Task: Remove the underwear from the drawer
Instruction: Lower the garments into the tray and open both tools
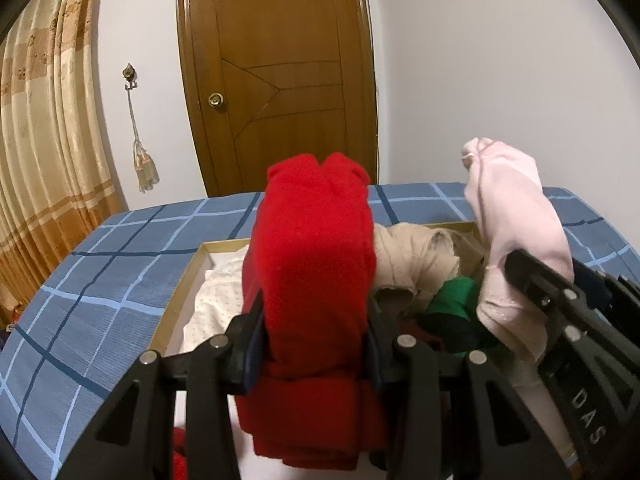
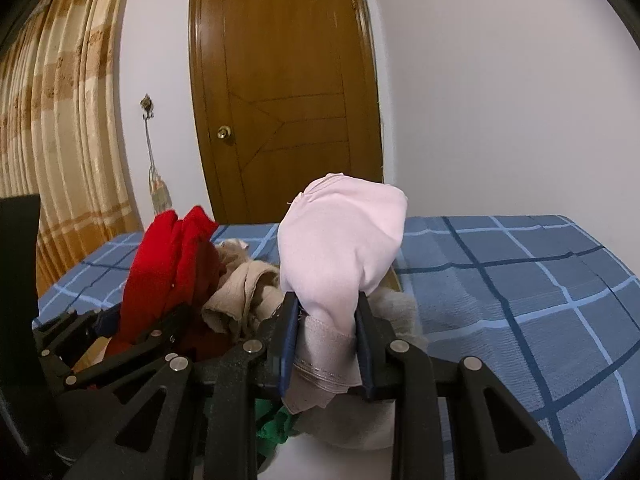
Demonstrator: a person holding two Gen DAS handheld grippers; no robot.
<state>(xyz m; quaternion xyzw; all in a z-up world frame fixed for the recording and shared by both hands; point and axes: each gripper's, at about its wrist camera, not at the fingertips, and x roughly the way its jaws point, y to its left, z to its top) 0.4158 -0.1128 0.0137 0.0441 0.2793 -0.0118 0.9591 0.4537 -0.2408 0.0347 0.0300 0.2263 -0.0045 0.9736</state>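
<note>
In the left wrist view my left gripper [image 1: 314, 320] is shut on a folded red underwear [image 1: 316, 240], which stands up between its pads above the drawer [image 1: 188, 280], a shallow gold-rimmed tray. To its right, my right gripper [image 1: 560, 280] clamps a pale pink underwear [image 1: 516, 208]. The right wrist view shows that right gripper [image 2: 326, 320] shut on the pink underwear [image 2: 340, 240], whose hem hangs below the pads. The red underwear [image 2: 160, 264] and left gripper [image 2: 120, 324] sit at the left. Both pieces are held above the drawer's pile.
The drawer rests on a bed with a blue checked sheet [image 1: 100, 280]. In it lie a beige garment [image 1: 404, 256], a green one [image 1: 452, 304] and a white dotted cloth [image 1: 216, 300]. Behind stand a wooden door [image 1: 280, 80], a white wall and a tan curtain [image 1: 40, 140].
</note>
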